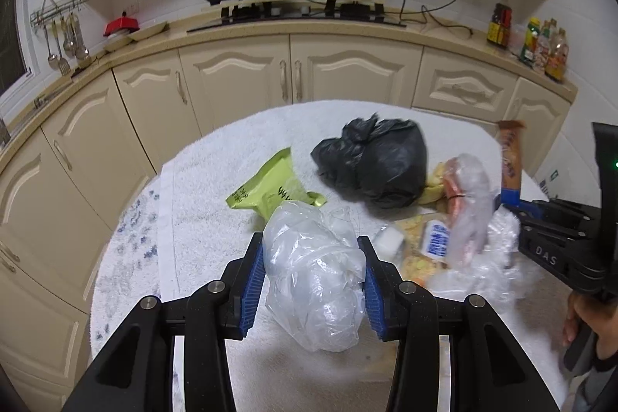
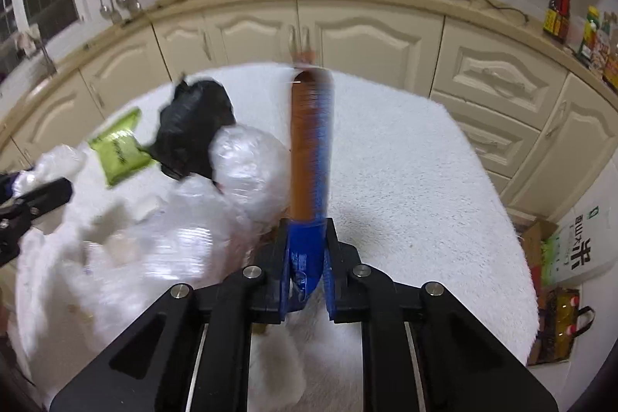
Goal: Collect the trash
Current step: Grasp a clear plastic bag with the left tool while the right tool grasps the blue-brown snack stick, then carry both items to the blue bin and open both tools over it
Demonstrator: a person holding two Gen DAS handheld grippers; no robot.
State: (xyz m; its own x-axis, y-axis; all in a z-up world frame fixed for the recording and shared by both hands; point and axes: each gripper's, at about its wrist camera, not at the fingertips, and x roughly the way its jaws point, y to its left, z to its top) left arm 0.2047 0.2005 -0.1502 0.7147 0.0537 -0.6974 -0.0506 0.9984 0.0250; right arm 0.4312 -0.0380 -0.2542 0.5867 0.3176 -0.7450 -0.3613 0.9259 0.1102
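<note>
Left gripper (image 1: 313,280) clamps crumpled clear bag (image 1: 314,273), right gripper (image 2: 307,257) pinches brown-and-blue wrapper (image 2: 311,141) upright, both lifted for collecting.

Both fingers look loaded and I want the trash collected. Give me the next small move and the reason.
Probably lift both loads clear of the white towel. The left gripper pinches a crumpled clear plastic bag, and the right gripper is shut on the brown and blue wrapper. The black bag and green packet lie ungrabbed; no bin shows.
</note>
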